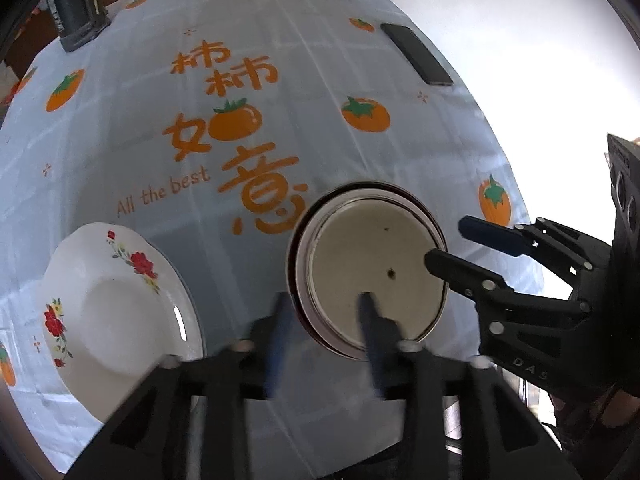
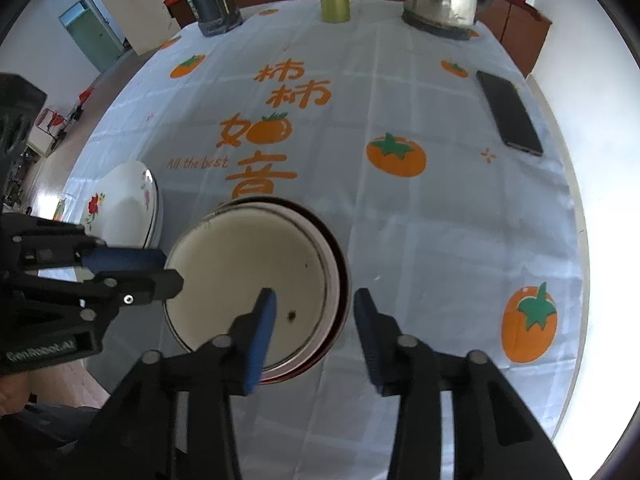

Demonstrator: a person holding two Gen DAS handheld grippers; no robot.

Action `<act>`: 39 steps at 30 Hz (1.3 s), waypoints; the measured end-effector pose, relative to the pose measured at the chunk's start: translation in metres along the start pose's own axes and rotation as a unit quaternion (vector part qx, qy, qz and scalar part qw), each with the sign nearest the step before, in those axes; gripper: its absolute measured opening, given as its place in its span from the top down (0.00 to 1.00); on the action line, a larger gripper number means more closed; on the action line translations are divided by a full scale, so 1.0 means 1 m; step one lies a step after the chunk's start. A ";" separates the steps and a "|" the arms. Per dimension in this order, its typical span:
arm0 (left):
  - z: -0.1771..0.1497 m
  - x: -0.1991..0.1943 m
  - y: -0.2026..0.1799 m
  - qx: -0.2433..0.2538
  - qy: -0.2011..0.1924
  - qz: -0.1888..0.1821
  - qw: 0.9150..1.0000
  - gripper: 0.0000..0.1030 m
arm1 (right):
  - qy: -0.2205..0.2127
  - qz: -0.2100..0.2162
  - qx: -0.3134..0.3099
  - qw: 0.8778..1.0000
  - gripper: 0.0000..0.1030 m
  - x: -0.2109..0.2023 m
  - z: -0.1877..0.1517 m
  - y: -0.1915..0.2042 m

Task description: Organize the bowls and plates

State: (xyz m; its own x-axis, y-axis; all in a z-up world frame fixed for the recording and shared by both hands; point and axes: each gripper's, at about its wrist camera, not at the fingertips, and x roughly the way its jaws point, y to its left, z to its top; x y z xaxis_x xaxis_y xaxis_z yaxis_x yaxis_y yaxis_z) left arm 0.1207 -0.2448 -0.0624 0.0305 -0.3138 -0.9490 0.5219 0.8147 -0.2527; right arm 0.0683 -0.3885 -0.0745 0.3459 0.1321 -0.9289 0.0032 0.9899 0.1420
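Both released: left gripper (image 1: 322, 308) astride the 7 o'clock rim of the stacked bowls (image 1: 372, 268), right gripper (image 2: 314, 304) astride their 4 o'clock rim, flowered plates (image 1: 120, 312) near at 9 o'clock on the tablecloth (image 1: 304, 92).

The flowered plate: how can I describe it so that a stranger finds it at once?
Start from the table with the pale cloth printed with orange fruit. Near its front edge stand nested bowls with a plain cream inside. The flowered plate lies beside them, apart, and alone is white with red flowers on its rim.
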 end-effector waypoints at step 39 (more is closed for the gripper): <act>-0.010 0.035 0.005 -0.014 0.033 0.027 0.999 0.70 | 0.013 0.000 0.047 0.999 0.75 0.024 -0.008 -0.009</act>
State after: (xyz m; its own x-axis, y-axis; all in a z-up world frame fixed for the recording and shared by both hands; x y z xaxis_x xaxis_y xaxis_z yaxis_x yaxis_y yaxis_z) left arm 0.1159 -0.2471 -0.0985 0.0016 -0.2362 -0.9717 0.4971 0.8434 -0.2042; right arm 0.0688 -0.3937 -0.1006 0.3205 0.1342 -0.9377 0.0925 0.9807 0.1720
